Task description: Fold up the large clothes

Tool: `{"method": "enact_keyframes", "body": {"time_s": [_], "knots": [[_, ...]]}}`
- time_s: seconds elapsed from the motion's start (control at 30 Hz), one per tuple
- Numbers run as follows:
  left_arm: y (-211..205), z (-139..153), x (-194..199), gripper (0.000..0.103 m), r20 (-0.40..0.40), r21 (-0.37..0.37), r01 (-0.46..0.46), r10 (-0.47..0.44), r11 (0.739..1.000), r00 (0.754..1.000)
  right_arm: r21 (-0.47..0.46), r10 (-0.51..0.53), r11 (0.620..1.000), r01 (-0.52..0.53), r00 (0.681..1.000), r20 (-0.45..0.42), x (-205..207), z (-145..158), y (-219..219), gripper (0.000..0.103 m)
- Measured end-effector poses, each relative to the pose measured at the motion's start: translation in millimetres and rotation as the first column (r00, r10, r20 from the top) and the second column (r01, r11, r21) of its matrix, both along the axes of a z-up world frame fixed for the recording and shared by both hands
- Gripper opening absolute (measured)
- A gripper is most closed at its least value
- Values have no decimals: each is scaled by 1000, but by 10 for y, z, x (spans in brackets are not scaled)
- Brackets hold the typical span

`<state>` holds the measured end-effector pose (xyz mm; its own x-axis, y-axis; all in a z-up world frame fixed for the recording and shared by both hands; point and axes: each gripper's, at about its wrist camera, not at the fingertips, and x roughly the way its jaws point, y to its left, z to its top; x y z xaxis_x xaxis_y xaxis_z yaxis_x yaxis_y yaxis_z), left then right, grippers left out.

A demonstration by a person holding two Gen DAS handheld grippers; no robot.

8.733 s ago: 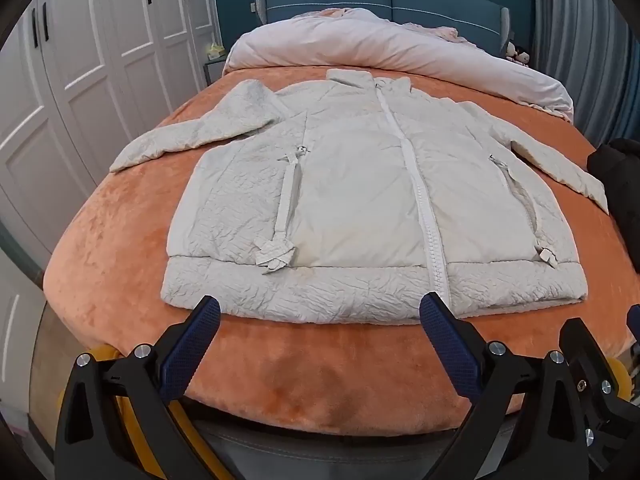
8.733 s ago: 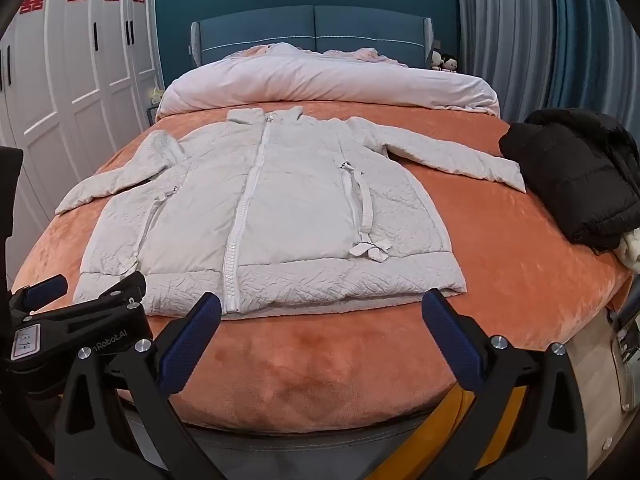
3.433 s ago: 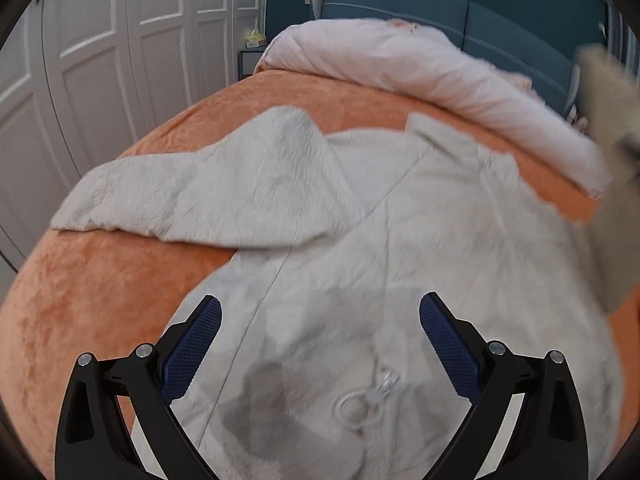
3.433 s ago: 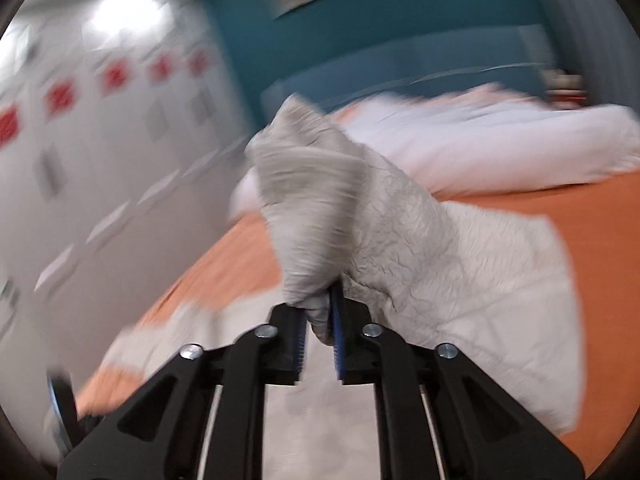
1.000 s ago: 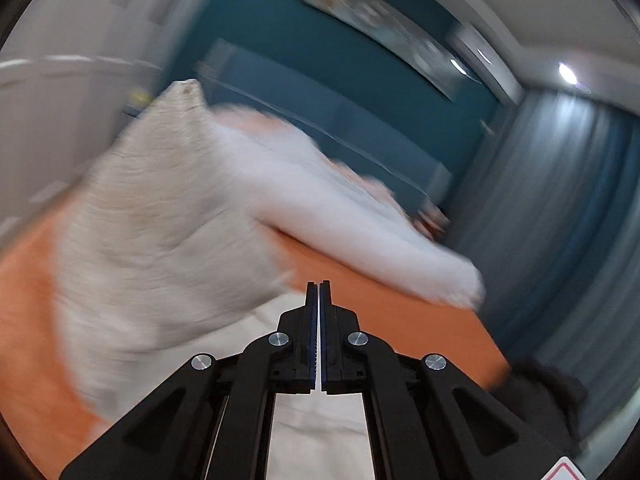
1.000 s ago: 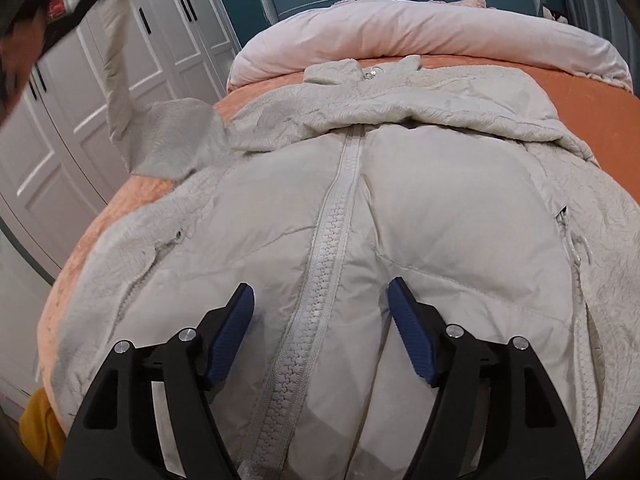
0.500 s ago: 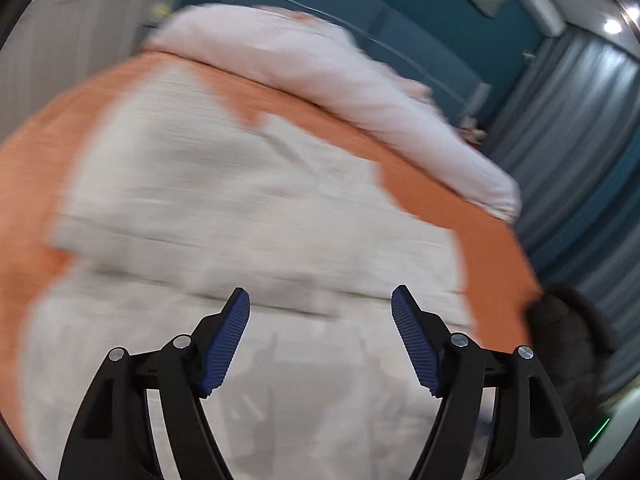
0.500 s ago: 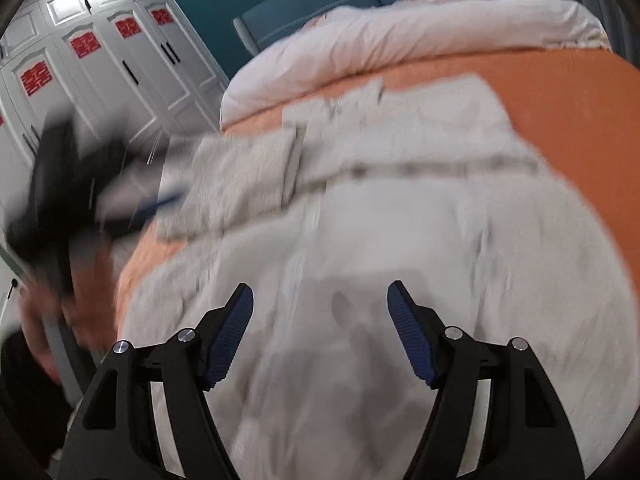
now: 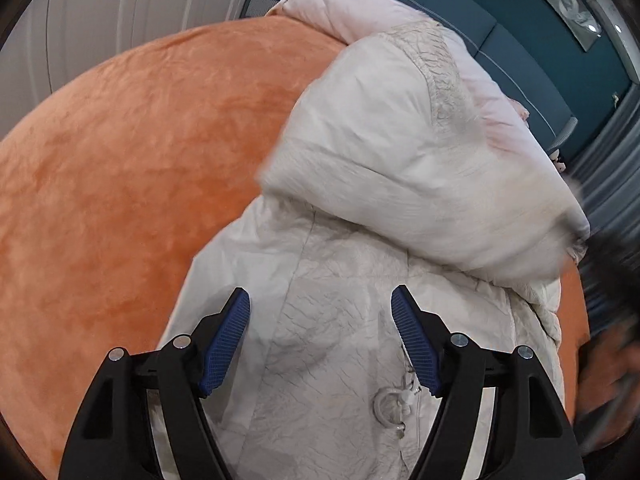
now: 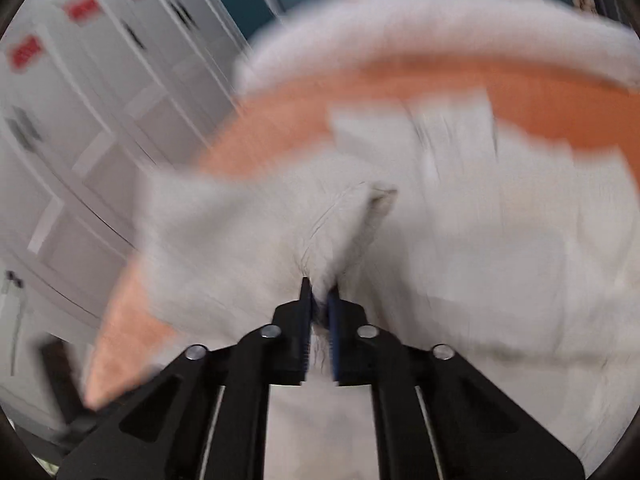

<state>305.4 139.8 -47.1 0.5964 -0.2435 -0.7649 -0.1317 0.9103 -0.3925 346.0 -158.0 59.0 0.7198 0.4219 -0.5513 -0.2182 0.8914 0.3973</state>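
A cream quilted jacket [image 9: 340,320] lies on the orange bed cover [image 9: 120,160]. One side of it [image 9: 400,152] is lifted and folds over the body. My left gripper [image 9: 320,320] is open and empty, just above the jacket's lower part near a zip pull ring [image 9: 390,404]. In the right wrist view, which is blurred by motion, my right gripper [image 10: 319,296] is shut on a pinch of the jacket [image 10: 332,240] and holds it up over the bed [image 10: 440,80].
A pink duvet [image 9: 340,8] lies at the head of the bed before a teal headboard [image 9: 500,40]. White wardrobe doors [image 10: 80,120] stand on the left. A dark garment and a blurred hand [image 9: 608,320] show at the right edge of the left wrist view.
My right gripper has shut on the jacket's edge and lifts it, folding one side over the body. My left gripper stays open and has moved lower over the jacket.
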Motion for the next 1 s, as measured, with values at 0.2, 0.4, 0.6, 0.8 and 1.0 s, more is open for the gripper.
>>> {"method": "enact_keyframes", "body": {"time_s": [0.2, 0.4, 0.6, 0.8, 1.0], "knots": [[-156, 28, 115, 71, 17, 31, 23, -24, 999, 1000, -82, -204, 974, 212, 974, 94, 50, 325, -959, 5], [-431, 214, 279, 71, 57, -36, 47, -45, 998, 997, -149, -290, 954, 260, 927, -236, 339, -917, -1511, 9], [-674, 377, 697, 71, 111, 20, 46, -48, 999, 993, -54, -308, 951, 304, 947, -96, 98, -678, -1495, 12], [-679, 43, 1091, 70, 51, 140, -20, 13, 990, 999, -221, -267, 941, 256, 964, -22, 154, -709, -1143, 12], [-512, -427, 1173, 70, -13, 155, -34, 36, 987, 999, -248, -227, 950, 192, 966, -122, 265, -1273, -1039, 8]]}}
